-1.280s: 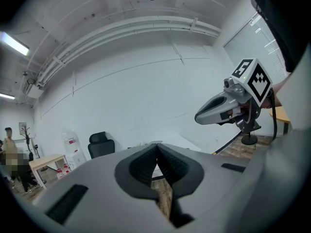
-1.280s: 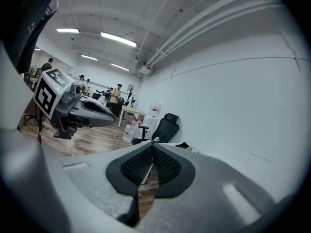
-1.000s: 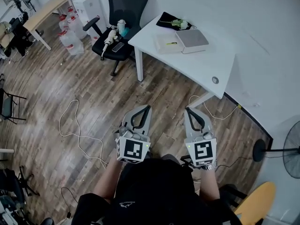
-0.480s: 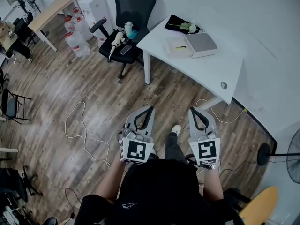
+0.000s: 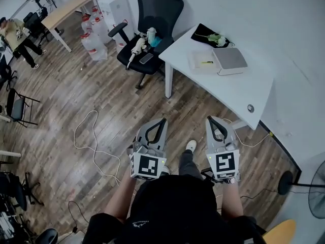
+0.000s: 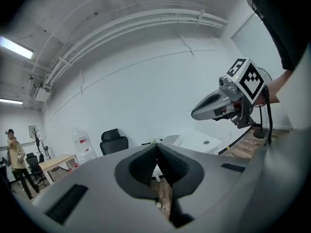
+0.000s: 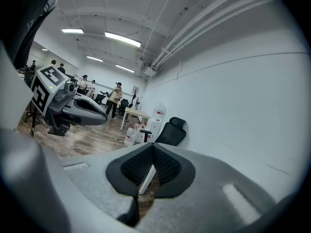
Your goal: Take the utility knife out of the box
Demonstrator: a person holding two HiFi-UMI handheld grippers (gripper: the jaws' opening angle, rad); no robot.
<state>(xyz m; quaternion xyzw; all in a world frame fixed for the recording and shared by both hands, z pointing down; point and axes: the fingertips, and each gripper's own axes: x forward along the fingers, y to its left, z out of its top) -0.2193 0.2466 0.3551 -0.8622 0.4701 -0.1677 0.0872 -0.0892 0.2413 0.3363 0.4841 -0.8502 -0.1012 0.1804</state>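
Observation:
A grey box (image 5: 229, 60) stands on the white table (image 5: 238, 93) at the upper right of the head view. Beside it lies a flat white lid or sheet (image 5: 202, 61) with a small yellow-green item (image 5: 206, 62) on it, too small to tell what it is. My left gripper (image 5: 162, 120) and right gripper (image 5: 210, 118) are held side by side over the wooden floor, well short of the table. Both are shut with nothing between their jaws. In the left gripper view the shut left gripper (image 6: 157, 144) points toward the table, and the right gripper (image 7: 153, 145) faces a black chair.
A black office chair (image 5: 158, 10) with small items on its seat stands left of the table. Water jugs (image 5: 94, 40), a wooden desk (image 5: 69, 11) and a person (image 5: 16, 33) are at the far left. A white cable (image 5: 91, 141) lies on the floor; a fan (image 5: 316, 187) stands at right.
The table, box and chair have slid down and to the right in the head view and look nearer. Both grippers stay shut and side by side.

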